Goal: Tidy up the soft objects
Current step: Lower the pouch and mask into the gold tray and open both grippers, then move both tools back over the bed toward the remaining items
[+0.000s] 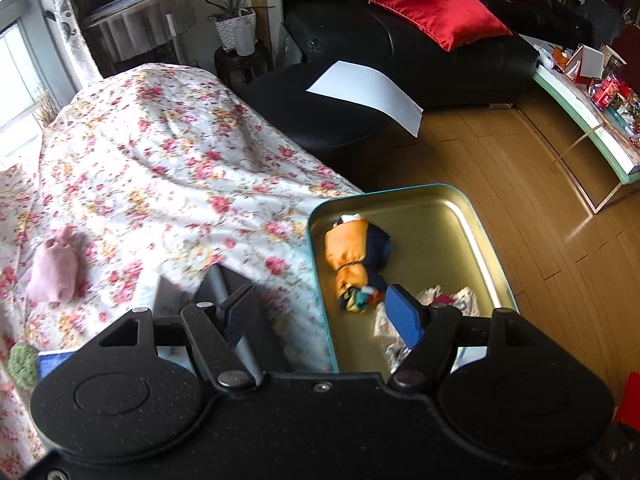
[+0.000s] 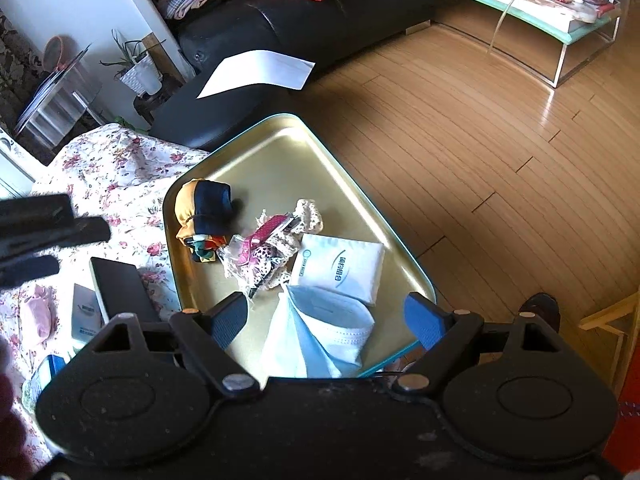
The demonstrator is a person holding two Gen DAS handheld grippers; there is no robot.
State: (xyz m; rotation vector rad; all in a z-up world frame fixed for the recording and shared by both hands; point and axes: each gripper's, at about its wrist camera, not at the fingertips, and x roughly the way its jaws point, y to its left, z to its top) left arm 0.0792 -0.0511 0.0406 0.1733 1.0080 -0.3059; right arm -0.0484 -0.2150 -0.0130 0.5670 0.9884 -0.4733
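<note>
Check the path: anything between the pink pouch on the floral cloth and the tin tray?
Nothing visible blocks it. The pink pouch lies on open floral cloth; only a dark phone sits nearer the tin tray, low and flat.

A: What does the left claw (image 1: 324,312) look like from its own camera?

B: A matte black, finely speckled plastic body fills the bottom of the view. There's a raised round disc at 7 o'clock and another at 5 o'clock. Two black link arms pivot on silver rivets, with a small screw between them. The fingers (image 1: 404,314) carry blue ribbed pads.

A: And the right claw (image 2: 332,318)?

B: The same build: black shell, twin discs, silver pivots, blue pads on the fingertips (image 2: 424,320). Its shell looks dustier, with pale scuffs near 6 o'clock.
</note>
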